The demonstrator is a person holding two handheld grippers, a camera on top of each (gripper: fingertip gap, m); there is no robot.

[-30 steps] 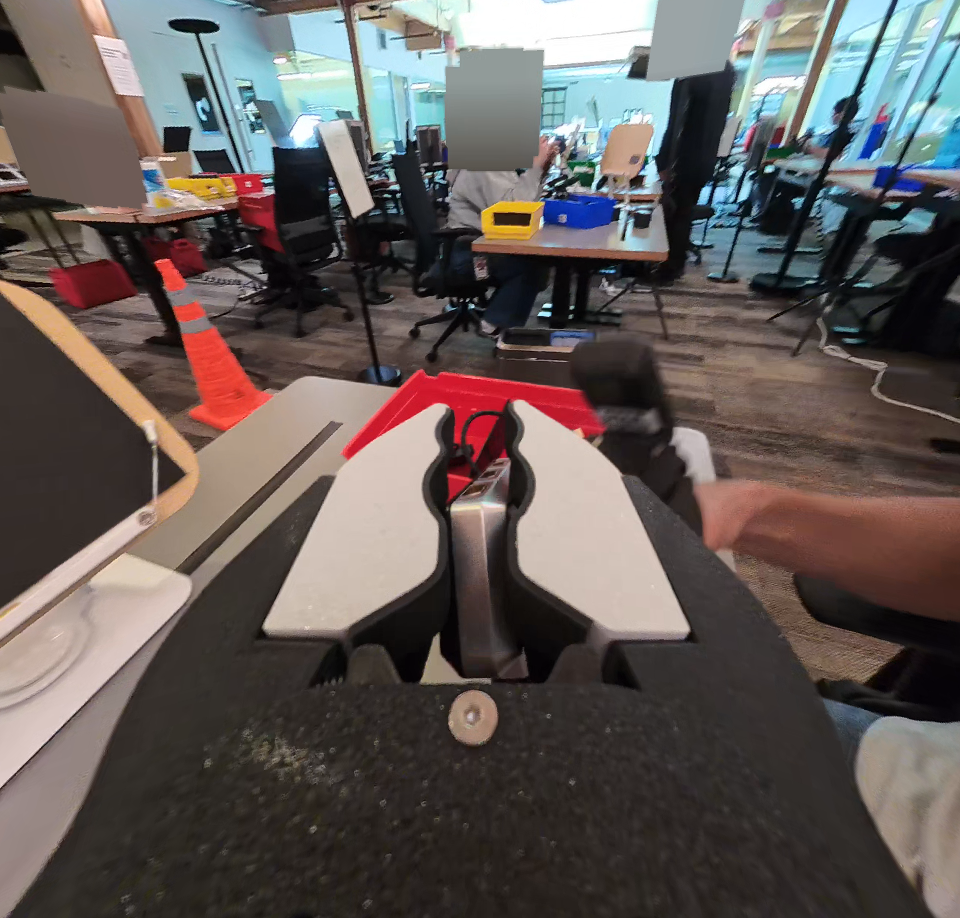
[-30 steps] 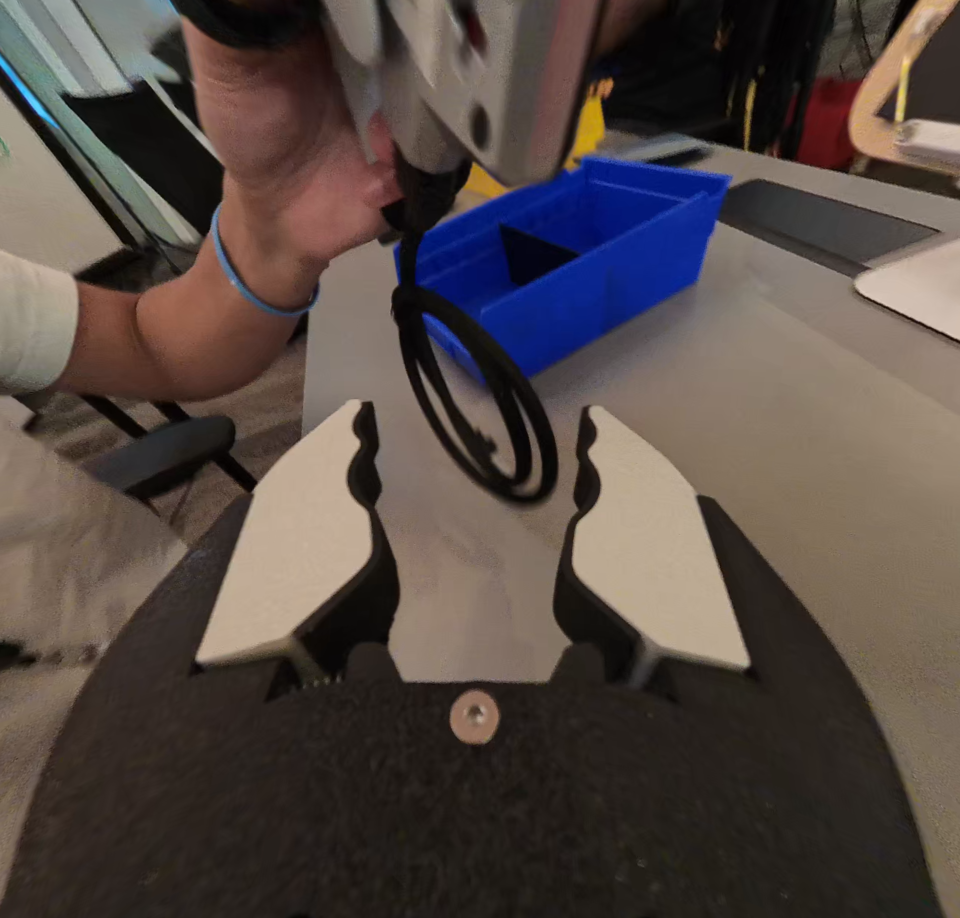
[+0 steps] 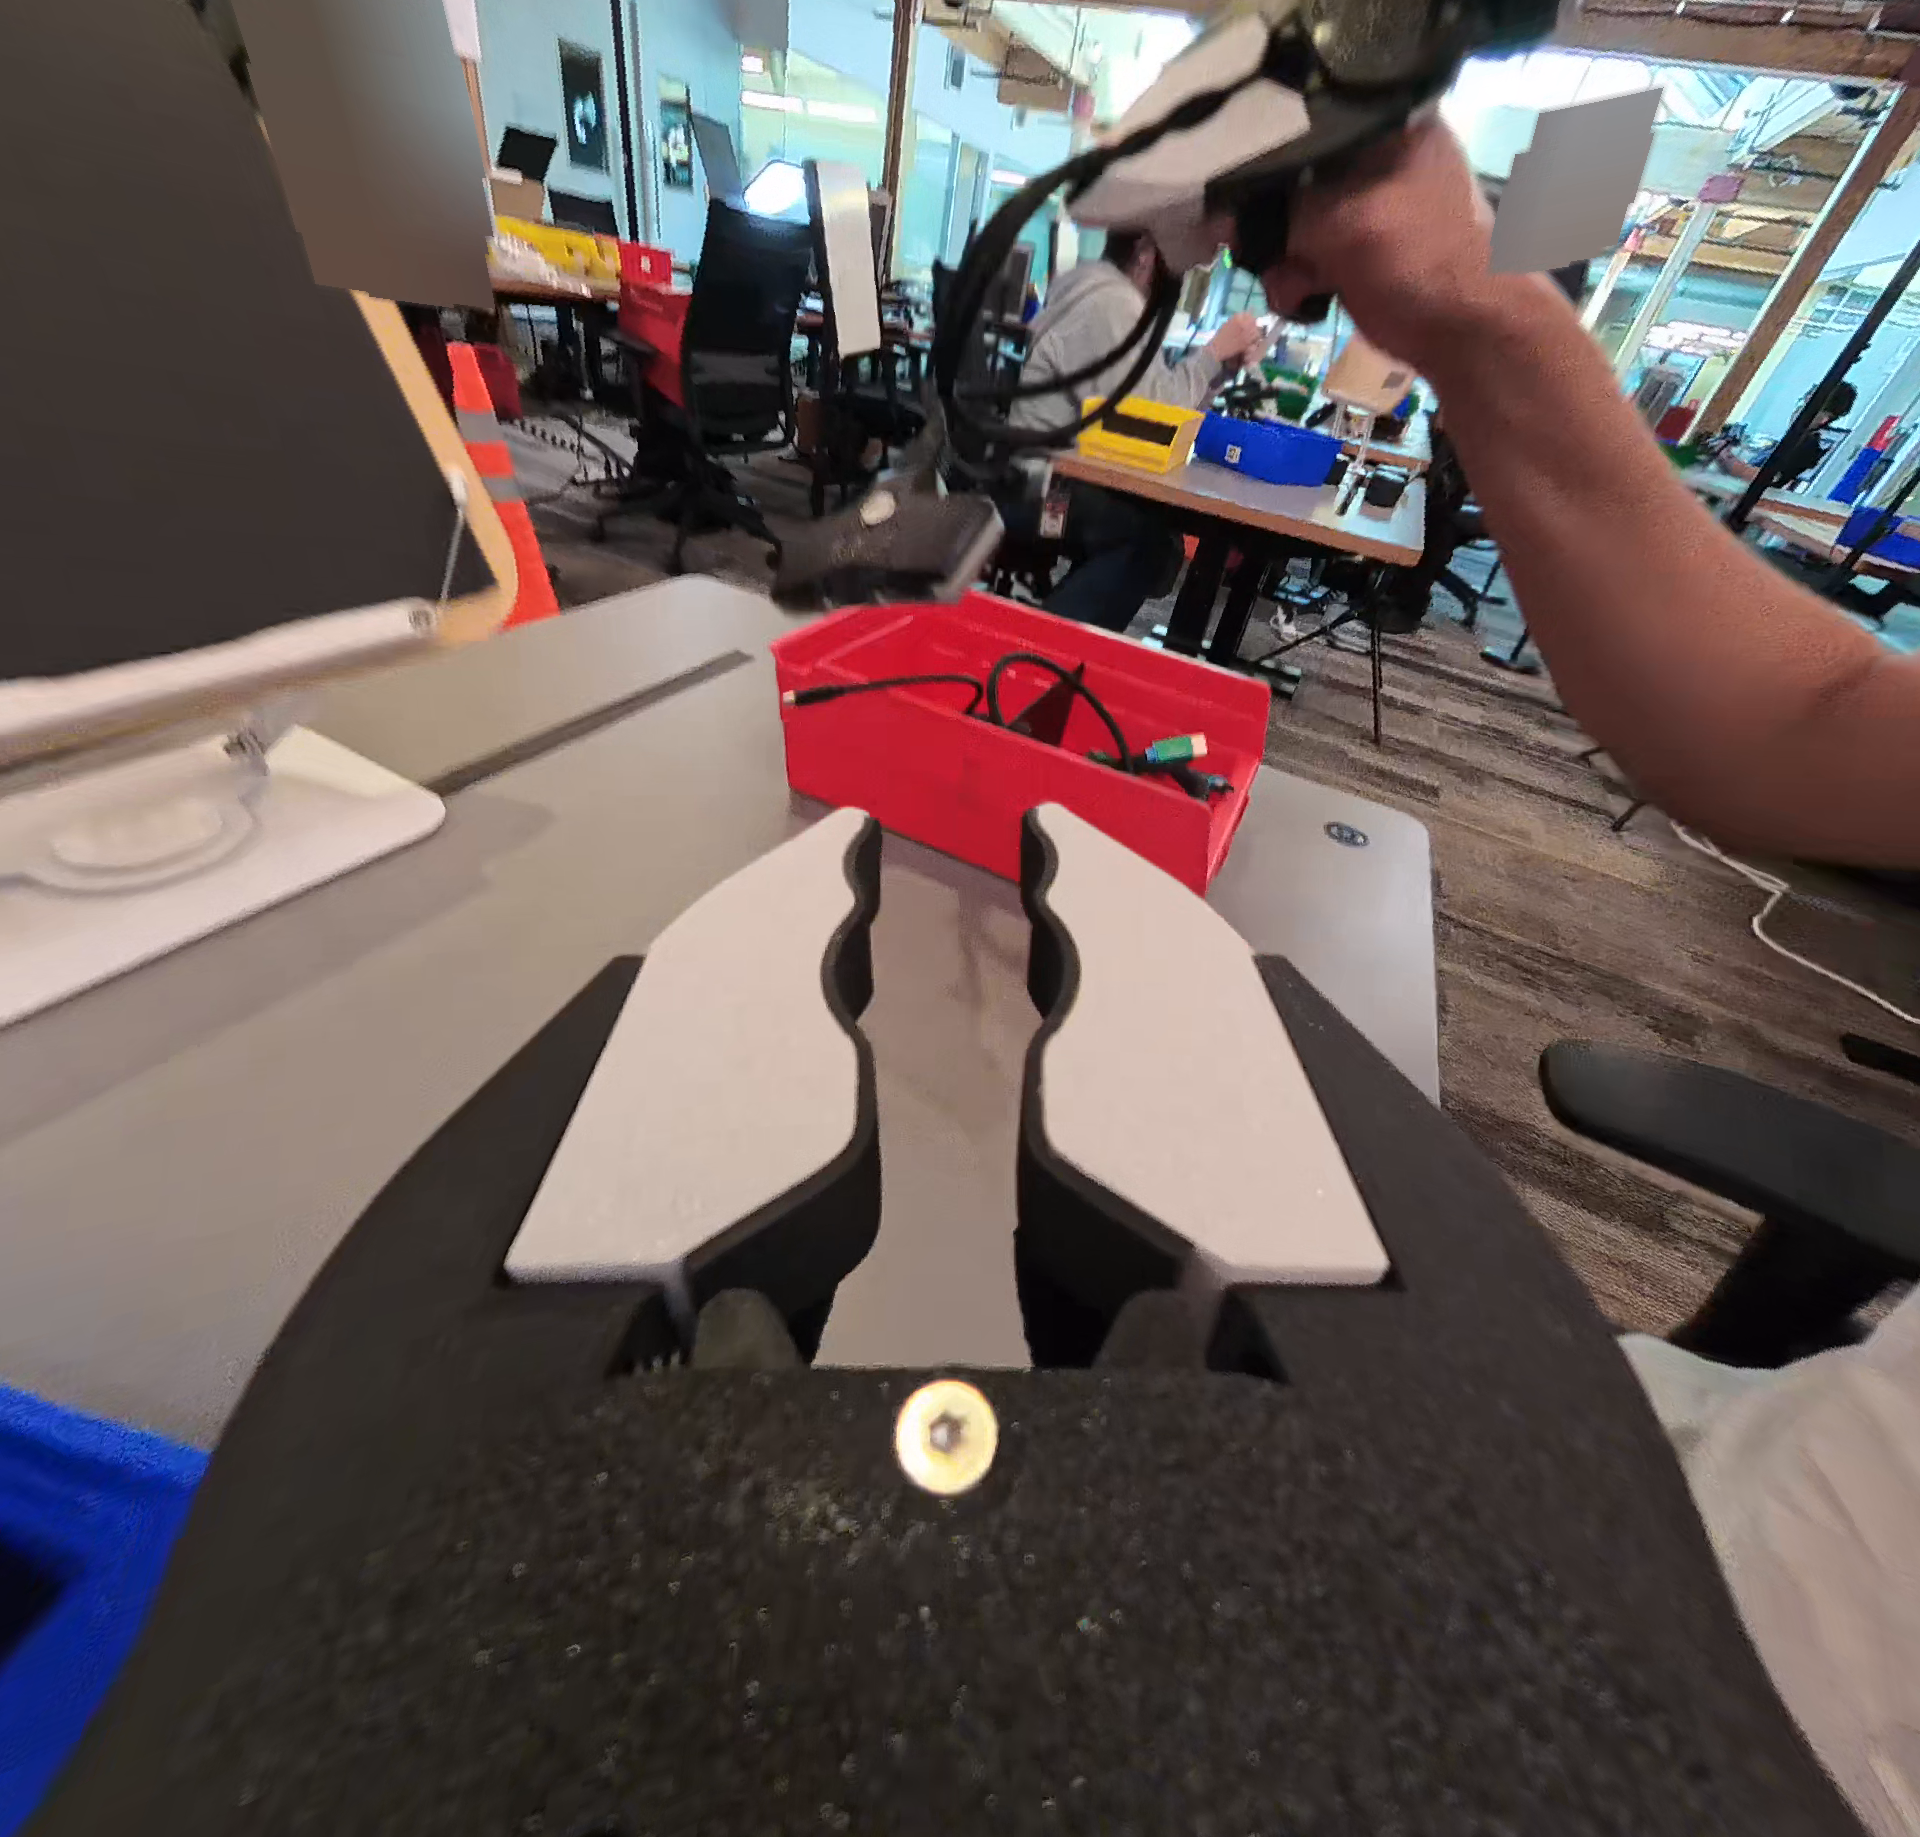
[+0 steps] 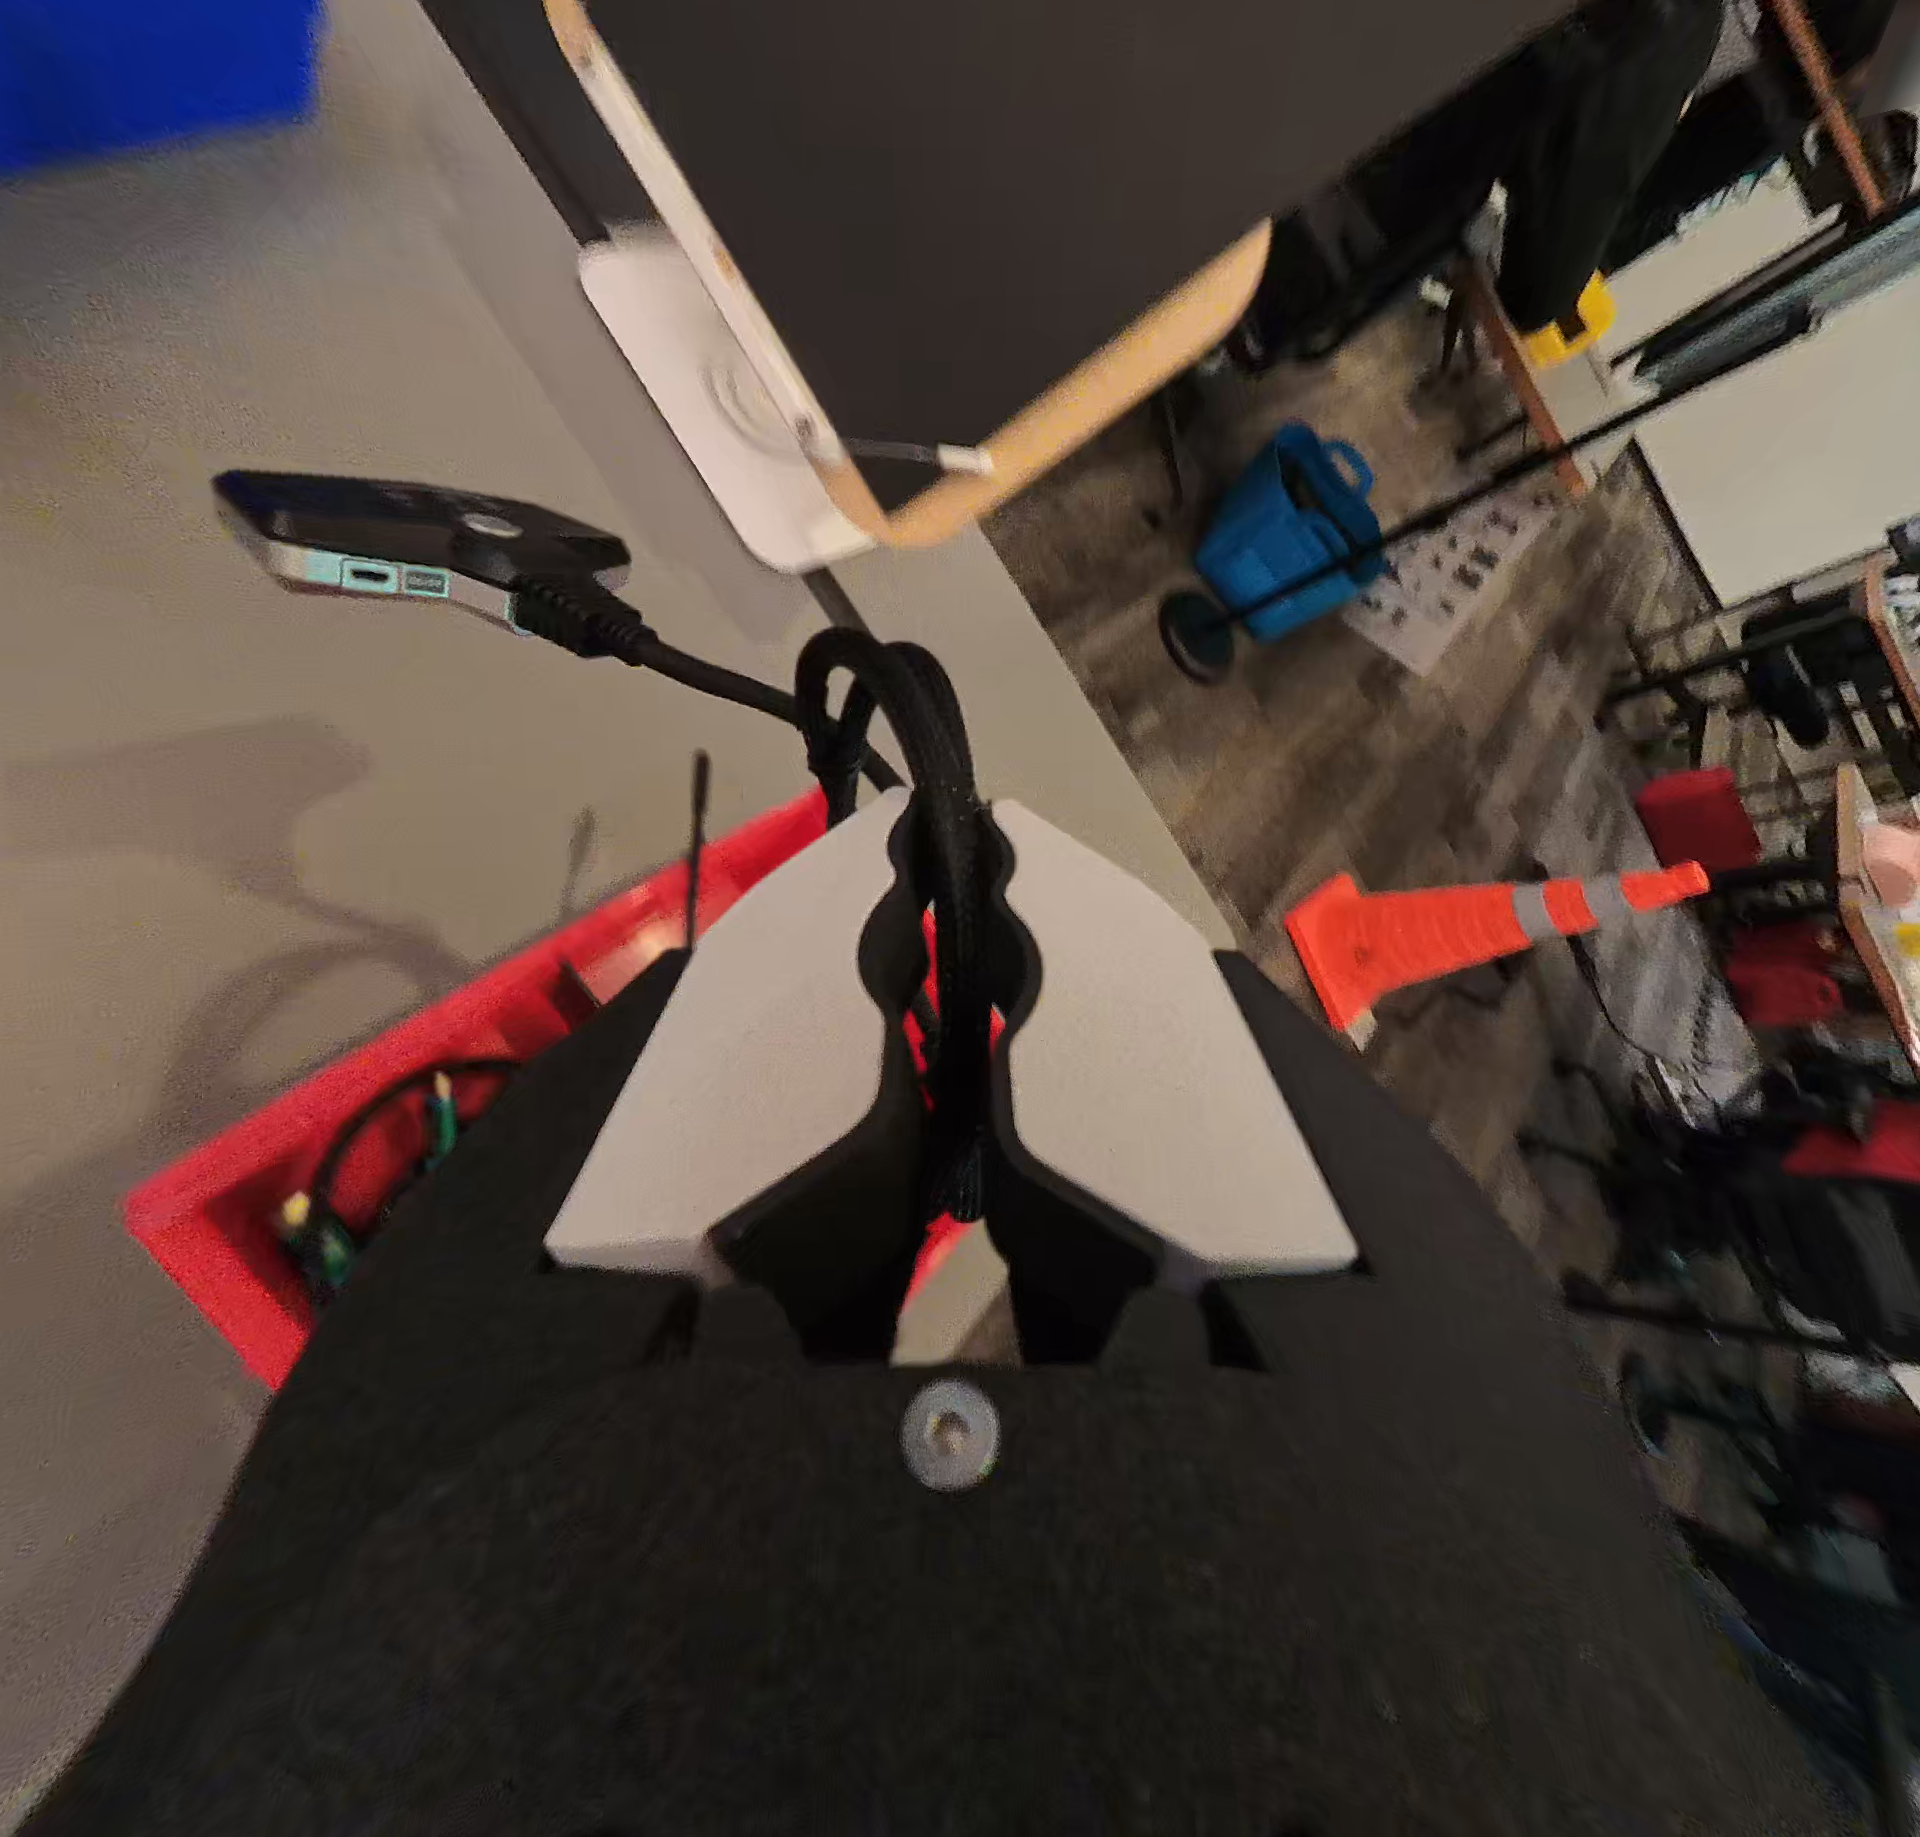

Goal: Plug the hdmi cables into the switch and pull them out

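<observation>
Dangling over the red bin (image 3: 997, 779), the switch (image 4: 416, 540) now hangs by its coiled cable (image 4: 951, 956), pinched in the right gripper (image 4: 948, 1008). The left gripper (image 3: 948, 998) has let it go, jaws parted and empty, so unplugging likely follows.

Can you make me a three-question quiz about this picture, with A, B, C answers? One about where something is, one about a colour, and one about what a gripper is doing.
1. Where is the switch?
A. dangling in the air from its cable
B. inside the red bin
C. flat on the table

2. What colour is the bin ahead of the left gripper?
A. green
B. red
C. white

3. The right gripper is:
A. wide open
B. shut on the black cable
C. holding a cone

Answers: A, it hangs above the table; B, its walls are red; B, the fingers pinch the bundled cable.
</observation>
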